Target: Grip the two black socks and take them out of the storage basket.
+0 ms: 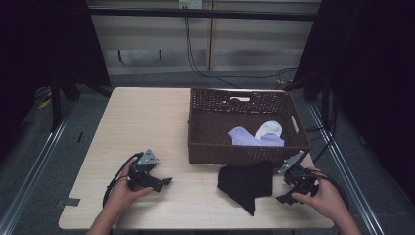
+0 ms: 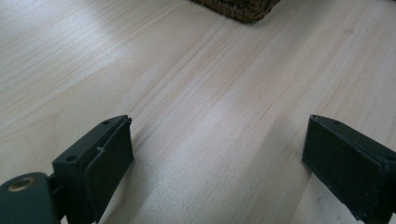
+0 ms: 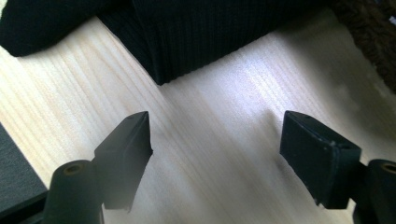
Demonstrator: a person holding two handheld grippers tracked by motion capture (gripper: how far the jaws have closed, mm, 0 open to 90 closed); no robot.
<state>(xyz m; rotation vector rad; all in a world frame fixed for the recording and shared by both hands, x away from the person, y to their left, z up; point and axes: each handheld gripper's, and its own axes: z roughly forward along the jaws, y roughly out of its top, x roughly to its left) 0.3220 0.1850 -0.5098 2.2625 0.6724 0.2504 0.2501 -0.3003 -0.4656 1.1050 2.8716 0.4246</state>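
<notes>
At lower right of the high view the right claw (image 1: 286, 196), jaws apart and empty, sits beside the black sock (image 1: 247, 182), soft, light and limp on the worktop (image 1: 161, 122) before the basket (image 1: 205, 147), best pinched at its near edge.

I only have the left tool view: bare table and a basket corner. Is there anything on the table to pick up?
Observer: Yes, a black sock lies on the table, just in front of the basket, towards its right end.
Operator: Is the right tool on it?
Observer: No. The right tool is open beside the sock's right edge, with nothing between its jaws.
Operator: Anything in the basket?
Observer: A purple sock and a white sock, lying against each other.
</notes>
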